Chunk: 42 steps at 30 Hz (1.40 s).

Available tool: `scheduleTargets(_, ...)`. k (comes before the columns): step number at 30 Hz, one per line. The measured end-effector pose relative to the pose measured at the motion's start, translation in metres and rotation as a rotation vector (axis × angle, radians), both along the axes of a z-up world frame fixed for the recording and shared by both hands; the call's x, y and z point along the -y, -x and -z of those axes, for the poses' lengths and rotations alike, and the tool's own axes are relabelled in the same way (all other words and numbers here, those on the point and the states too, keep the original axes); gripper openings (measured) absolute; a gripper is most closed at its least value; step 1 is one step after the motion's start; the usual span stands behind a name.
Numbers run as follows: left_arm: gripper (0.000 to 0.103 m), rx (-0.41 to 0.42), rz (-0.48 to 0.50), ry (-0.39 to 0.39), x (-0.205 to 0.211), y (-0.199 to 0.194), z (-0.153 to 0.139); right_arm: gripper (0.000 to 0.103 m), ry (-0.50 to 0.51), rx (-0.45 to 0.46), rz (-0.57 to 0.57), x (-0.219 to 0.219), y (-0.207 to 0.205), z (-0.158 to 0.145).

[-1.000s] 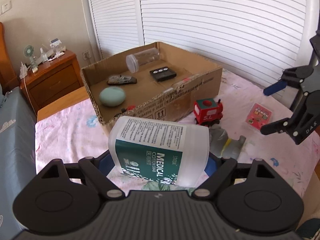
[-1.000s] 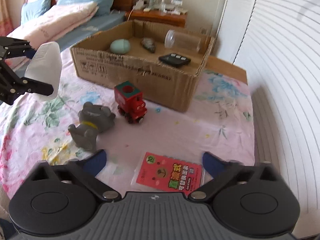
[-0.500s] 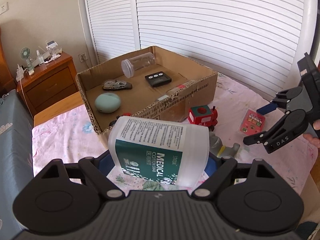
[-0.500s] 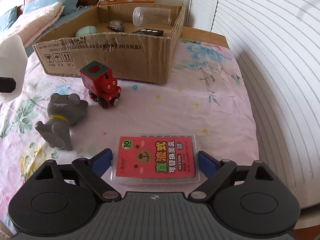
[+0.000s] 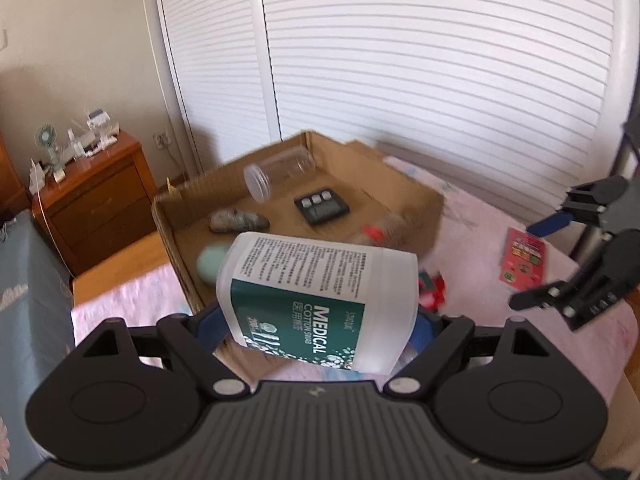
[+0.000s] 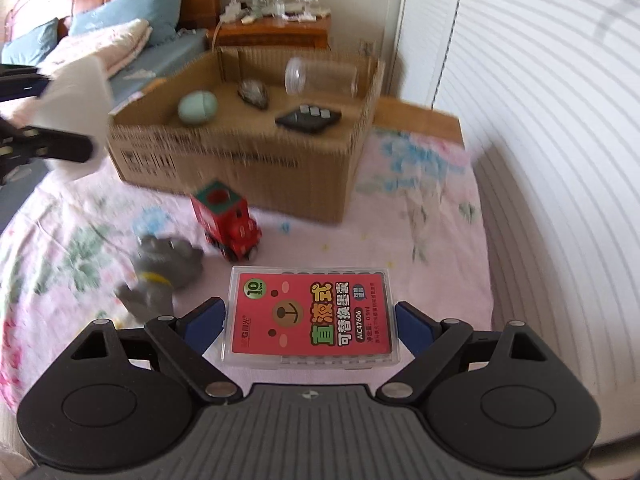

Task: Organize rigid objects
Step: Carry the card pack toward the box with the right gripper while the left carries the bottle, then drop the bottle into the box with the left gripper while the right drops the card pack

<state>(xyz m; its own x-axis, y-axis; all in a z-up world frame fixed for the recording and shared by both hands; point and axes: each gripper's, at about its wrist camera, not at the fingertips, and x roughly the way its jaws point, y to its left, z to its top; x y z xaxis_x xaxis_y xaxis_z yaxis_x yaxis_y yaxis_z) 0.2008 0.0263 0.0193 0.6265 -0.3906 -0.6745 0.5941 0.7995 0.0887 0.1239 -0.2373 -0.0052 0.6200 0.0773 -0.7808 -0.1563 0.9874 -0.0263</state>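
Observation:
My left gripper (image 5: pixel 316 326) is shut on a white cotton swab tub (image 5: pixel 316 294) with a green label, held in the air just before the near wall of the cardboard box (image 5: pixel 176 240). The box holds a clear jar (image 5: pixel 280 172), a black remote (image 5: pixel 322 210), a stone (image 5: pixel 238 221) and a green egg (image 5: pixel 210 266). My right gripper (image 6: pixel 310 322) is open, its blue pads on either side of a red ink cartridge case (image 6: pixel 310 316) lying on the bed. It also shows in the left wrist view (image 5: pixel 560 260).
A red toy train (image 6: pixel 226 220) and a grey toy animal (image 6: pixel 160 272) lie on the floral bedspread (image 6: pixel 420 240) before the box. A wooden nightstand (image 5: pixel 92 196) stands behind, with louvred doors (image 5: pixel 400 80) alongside. Pillows (image 6: pixel 128 32) lie at the bed's head.
My left gripper has carried the tub up and toward the box. My right gripper has moved down to the red case, which now lies between its pads.

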Motion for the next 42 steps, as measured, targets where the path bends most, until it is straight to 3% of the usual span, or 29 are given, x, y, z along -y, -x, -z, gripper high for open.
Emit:
scheduleTargets(8, 0.086, -0.033, -0.029, -0.012, 0.027, -0.063, 0.006, 0.093, 0.023, 0.084, -0.037, -0.007, -0.010, -0.033)
scheduleTargets(14, 0.094, 0.002, -0.090, -0.003, 0.033, -0.080, 0.016, 0.093, 0.031, 0.104, -0.045, -0.011, -0.013, -0.041)
scheduleTargets(25, 0.102, 0.048, -0.140, 0.046, -0.004, -0.028, 0.005, 0.093, 0.030, 0.131, -0.059, -0.021, -0.031, -0.056)
scheduleTargets(33, 0.102, 0.077, -0.249, 0.092, -0.031, 0.021, 0.011, 0.093, 0.004, 0.140, -0.046, -0.039, -0.078, -0.067)
scheduleTargets(42, 0.102, 0.088, -0.324, 0.201, -0.055, 0.059, 0.018, 0.093, 0.036, 0.105, -0.009, -0.063, -0.136, -0.053)
